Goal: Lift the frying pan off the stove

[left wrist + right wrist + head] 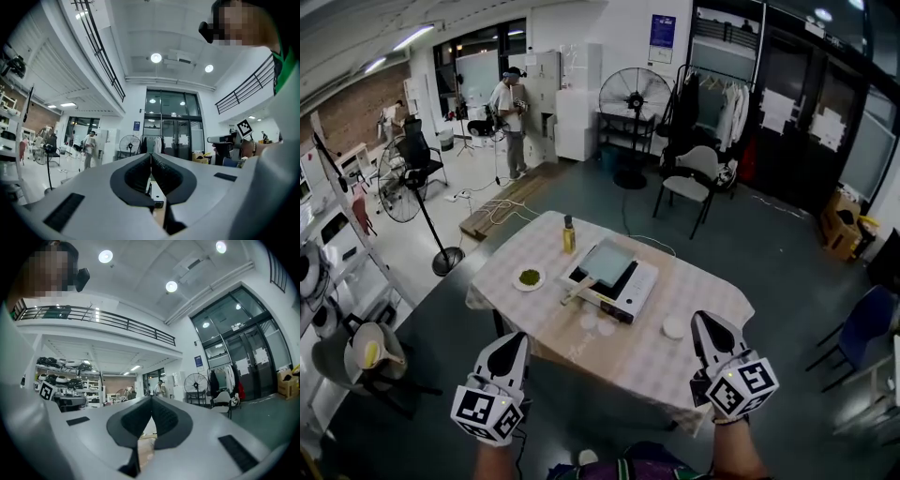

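Grey frying pan (607, 262) on stove (632, 298); left tongs (519, 337), right tongs (702, 321) closed, empty: open one, clamp handle (577, 293), lift level.

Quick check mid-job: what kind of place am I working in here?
Probably a lab or studio hall, not a home kitchen: the stove sits on a lone table, with a big standing fan and a clothes rack behind.

Light: round ceiling lamps (156, 57) are flooding the hall evenly — bright and white.
Glare: the lamps are blooming a little.
Shadows: soft ones are lying under my table (628, 364).
Distortion: the fisheye is bending the edges; the gripper views' corners are going black.
Focus: my left gripper (151, 154) and right gripper (151, 397) are blurring near the lens.
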`<state>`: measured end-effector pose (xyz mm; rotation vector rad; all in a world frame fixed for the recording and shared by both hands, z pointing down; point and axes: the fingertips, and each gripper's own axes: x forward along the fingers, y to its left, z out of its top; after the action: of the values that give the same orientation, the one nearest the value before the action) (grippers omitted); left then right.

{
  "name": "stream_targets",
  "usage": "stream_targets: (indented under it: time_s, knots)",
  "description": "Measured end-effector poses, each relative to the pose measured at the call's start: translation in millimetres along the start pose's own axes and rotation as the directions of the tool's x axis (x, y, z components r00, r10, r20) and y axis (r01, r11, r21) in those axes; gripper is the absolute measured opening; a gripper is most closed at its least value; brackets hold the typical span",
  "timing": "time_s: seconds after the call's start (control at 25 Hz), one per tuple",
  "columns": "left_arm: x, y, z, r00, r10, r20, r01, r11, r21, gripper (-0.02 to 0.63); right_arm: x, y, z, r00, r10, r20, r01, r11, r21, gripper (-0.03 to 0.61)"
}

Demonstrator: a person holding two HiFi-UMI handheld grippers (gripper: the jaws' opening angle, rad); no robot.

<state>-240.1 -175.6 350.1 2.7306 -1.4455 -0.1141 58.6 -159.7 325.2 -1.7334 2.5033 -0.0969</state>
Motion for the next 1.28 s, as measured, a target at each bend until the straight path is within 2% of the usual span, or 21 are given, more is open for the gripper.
stream_targets:
  time_s: [0.16,0.36,0.52,0.76,0.8,0.88,0.96,1.04,1.16,1.28]
  knots:
    - [49.1,8.8,-10.0,1.0,-0.013,-0.025,0.013,1.0,-0.012,0.025,37.2,-30.9,-4.2,1.0,0.007,-0.01,-0.007,1.0,0.012,0.006]
    - [125.2,25.3,-4.4,1.0,0.001,-0.019,-0.001,1.0,0.003,0.025,99.3,-83.9,-1.2,1.0,0.024,0.004,-0.024,0.999,0.031,0.006]
    - [189.3,26.9,8.4,1.0,0.007,-0.024,-0.006,0.999,0.053,0.025,143.2,-122.2,15.5,0.997,0.076,0.031,-0.077,0.996,0.046,0.006]
    - [233.7,31.6,6.6,0.999,-0.018,-0.032,0.019,0.999,0.042,0.029,183.1,-139.6,18.3,0.995,0.088,0.045,-0.09,0.995,0.046,0.006]
    - [237.7,31.8,5.5,0.999,-0.036,-0.039,0.037,0.999,0.034,0.046,186.4,-139.3,16.5,0.995,0.084,0.046,-0.086,0.995,0.049,0.006]
    - [246.1,32.1,0.9,0.995,-0.083,-0.058,0.085,0.996,0.029,0.164,192.9,-136.8,12.5,0.996,0.079,0.046,-0.082,0.995,0.053,0.006]
    - [255.9,34.2,-8.3,0.989,-0.114,-0.094,0.12,0.991,0.051,0.337,198.9,-133.0,7.2,0.996,0.081,0.045,-0.083,0.995,0.055,0.006]
    - [267.4,39.9,-21.4,0.982,-0.118,-0.144,0.131,0.988,0.084,0.414,204.9,-130.5,0.5,0.996,0.084,0.039,-0.087,0.995,0.056,0.007]
    - [284.0,49.4,-47.4,0.965,-0.116,-0.237,0.147,0.982,0.118,0.443,211.6,-128.5,-11.0,0.996,0.089,0.023,-0.09,0.994,0.058,0.006]
    - [302.3,57.4,-81.0,0.931,-0.141,-0.335,0.18,0.98,0.088,0.445,214.5,-134.2,-21.4,0.997,0.082,0.017,-0.082,0.994,0.065,0.006]
